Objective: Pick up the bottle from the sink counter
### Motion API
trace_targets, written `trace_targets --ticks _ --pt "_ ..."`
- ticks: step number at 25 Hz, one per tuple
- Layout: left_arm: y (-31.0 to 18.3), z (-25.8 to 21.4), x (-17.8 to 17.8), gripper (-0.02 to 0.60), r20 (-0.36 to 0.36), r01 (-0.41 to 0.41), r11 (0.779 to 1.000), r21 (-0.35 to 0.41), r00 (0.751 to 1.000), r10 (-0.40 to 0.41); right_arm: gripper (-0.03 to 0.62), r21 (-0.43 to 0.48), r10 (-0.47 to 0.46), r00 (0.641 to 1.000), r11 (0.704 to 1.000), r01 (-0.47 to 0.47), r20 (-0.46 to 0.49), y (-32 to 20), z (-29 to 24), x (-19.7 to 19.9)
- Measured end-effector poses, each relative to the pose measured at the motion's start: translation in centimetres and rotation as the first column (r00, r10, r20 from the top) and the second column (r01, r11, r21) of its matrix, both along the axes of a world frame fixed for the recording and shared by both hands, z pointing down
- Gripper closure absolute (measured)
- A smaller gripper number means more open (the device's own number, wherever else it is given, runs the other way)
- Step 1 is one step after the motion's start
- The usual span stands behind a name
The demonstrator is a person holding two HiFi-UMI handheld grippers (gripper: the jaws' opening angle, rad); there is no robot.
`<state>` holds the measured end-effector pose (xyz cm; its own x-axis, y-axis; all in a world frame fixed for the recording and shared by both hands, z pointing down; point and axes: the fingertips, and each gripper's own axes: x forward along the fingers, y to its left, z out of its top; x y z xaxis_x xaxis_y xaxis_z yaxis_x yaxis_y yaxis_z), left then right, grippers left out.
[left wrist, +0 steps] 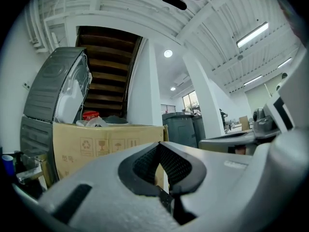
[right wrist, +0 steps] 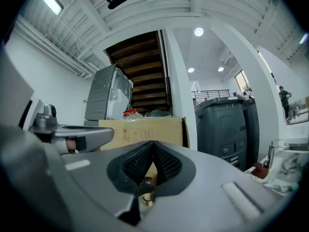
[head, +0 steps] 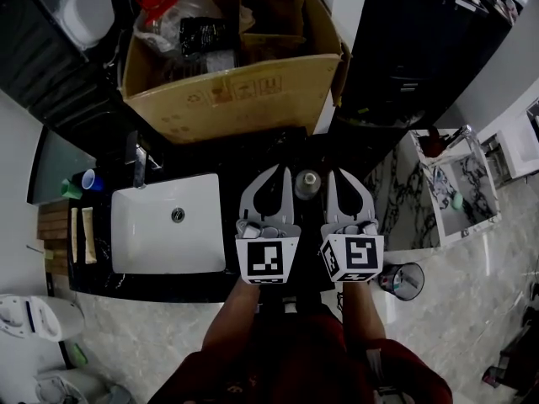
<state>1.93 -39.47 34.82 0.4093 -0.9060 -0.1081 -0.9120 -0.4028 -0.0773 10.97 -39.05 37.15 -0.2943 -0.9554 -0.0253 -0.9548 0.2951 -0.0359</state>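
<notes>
Bottle right of the sink: probably light, rigid, possibly slick. Grip the body below the cap. Left claw and right claw are closed and empty.

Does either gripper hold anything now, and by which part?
Nothing is held: left gripper and right gripper are both shut and empty; the bottle stands between them.

Bottle: seen from straight above, only its cap and shoulder show; body and label are hidden.
Cardboard box, 11 o'clock of the bottle: far side runs off the top edge.
Cup, 4 o'clock of the bottle: contents too small to tell.
</notes>
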Motion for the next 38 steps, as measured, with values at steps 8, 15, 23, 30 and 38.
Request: trace_targets --ticks 8,15,23,30,38 --pt "-0.6 2.7 -0.5 0.578 0.013 0.026 0.998 -0.057 1.000 -0.025 0.571 -0.077 -0.036 0.999 0.996 0.034 -0.022 -0.9 3.9 -0.8" --pt "-1.0 5.2 -0.7 0.578 0.031 0.044 0.993 -0.108 0.999 -0.040 0.513 -0.139 -0.062 0.998 0.989 0.058 -0.023 -1.5 7.3 -1.3" --pt "-1.3 8.1 -1.0 0.578 0.055 0.065 0.985 -0.162 0.997 -0.056 0.423 -0.211 -0.112 0.993 0.972 0.103 -0.030 -2.3 10.6 -2.4" --pt "-1.6 10.0 -1.0 0.578 0.058 0.077 0.975 -0.208 0.996 -0.066 0.318 -0.263 -0.142 0.990 0.956 0.129 -0.028 -2.8 12.8 -3.0" --pt "-2.5 11.4 -1.0 0.578 0.073 0.085 0.969 -0.233 0.995 -0.069 0.262 -0.317 -0.171 0.984 0.937 0.149 -0.042 -3.8 15.1 -3.4"
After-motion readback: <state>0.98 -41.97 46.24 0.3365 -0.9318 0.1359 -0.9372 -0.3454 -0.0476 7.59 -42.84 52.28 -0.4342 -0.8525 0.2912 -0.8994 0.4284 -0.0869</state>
